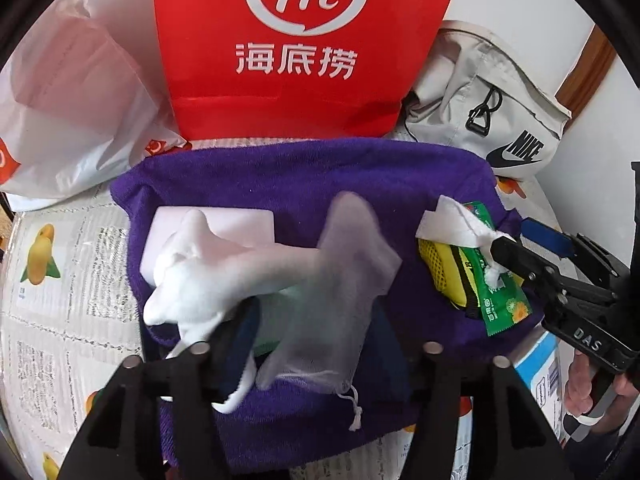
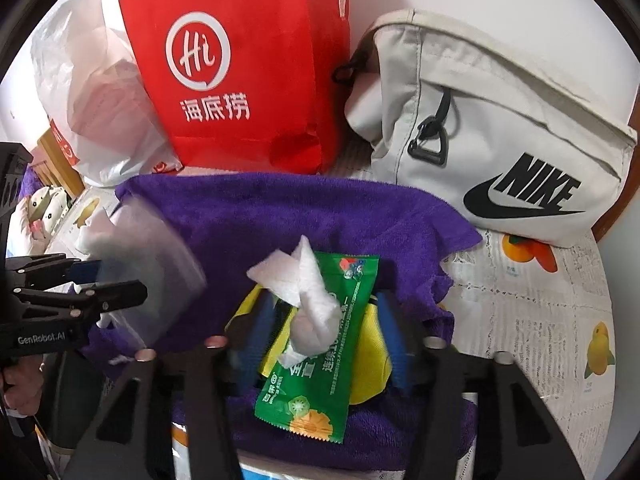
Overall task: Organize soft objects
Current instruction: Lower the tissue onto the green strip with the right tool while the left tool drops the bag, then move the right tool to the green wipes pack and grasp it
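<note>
Both grippers are released now, left gripper (image 1: 316, 344) over the mesh pouch (image 1: 340, 280), right gripper (image 2: 320, 344) straddling the green packet (image 2: 320, 344) mid purple towel (image 2: 280, 216), so the loose tissue (image 2: 308, 292) might slide off.

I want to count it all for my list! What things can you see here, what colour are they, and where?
towel: one, purple, spread on table
red bag: one, upright behind towel
plastic bag: one, white, left of red bag
Nike pouch: one, beige, right of red bag
green packet: one, on towel
tissue: one, white, on packet
mesh pouch: one, translucent white, blurred
left gripper: black, open
right gripper: black, open
</note>
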A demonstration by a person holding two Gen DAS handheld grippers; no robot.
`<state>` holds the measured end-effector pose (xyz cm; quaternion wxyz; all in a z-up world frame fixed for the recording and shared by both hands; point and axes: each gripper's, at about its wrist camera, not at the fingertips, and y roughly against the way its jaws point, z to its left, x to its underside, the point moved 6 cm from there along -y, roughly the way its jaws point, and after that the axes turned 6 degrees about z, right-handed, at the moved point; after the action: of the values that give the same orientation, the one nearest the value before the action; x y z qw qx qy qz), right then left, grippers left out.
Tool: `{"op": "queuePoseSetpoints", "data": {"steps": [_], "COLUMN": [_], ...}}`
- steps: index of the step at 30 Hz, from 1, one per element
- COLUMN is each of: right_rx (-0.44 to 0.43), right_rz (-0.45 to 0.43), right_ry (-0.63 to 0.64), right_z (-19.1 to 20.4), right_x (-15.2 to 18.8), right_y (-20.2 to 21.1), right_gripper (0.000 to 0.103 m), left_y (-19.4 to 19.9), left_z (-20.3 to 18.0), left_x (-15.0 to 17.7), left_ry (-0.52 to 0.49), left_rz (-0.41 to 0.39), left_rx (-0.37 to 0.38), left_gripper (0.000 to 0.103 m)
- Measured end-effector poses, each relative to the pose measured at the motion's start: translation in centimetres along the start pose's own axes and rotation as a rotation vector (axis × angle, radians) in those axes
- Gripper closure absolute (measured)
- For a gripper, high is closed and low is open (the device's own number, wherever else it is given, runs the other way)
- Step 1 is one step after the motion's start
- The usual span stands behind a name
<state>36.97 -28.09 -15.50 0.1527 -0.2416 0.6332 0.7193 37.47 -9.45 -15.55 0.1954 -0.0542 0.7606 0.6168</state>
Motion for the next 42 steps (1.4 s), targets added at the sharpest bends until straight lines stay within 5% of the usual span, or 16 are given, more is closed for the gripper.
{"op": "queuePoseSetpoints", "data": {"steps": [15, 33, 42], "right_rx": [-0.012, -0.114, -0.166], "right_rz": [-0.096, -0.137, -0.072], "right_ry": [-0.049, -0.037, 0.006], "right_z": [0.9, 6.6, 11.0], "right_x": [3.3, 15.0, 21.1], "right_y": [7.5, 15.7, 14.5], "right_gripper": [0.033, 0.033, 0.021], "left_y": [6.3, 13.4, 13.3], "left_z": [0.2, 0.8, 3.0], "left_x": [2.8, 13.9, 18.7], "left_ry": [0.018, 0.038, 0.103], "left_rz": [-0.105, -0.167, -0.163], "left_rx": [-0.076, -0.114, -0.1], "left_gripper": [0.039, 0.039, 0.038]}}
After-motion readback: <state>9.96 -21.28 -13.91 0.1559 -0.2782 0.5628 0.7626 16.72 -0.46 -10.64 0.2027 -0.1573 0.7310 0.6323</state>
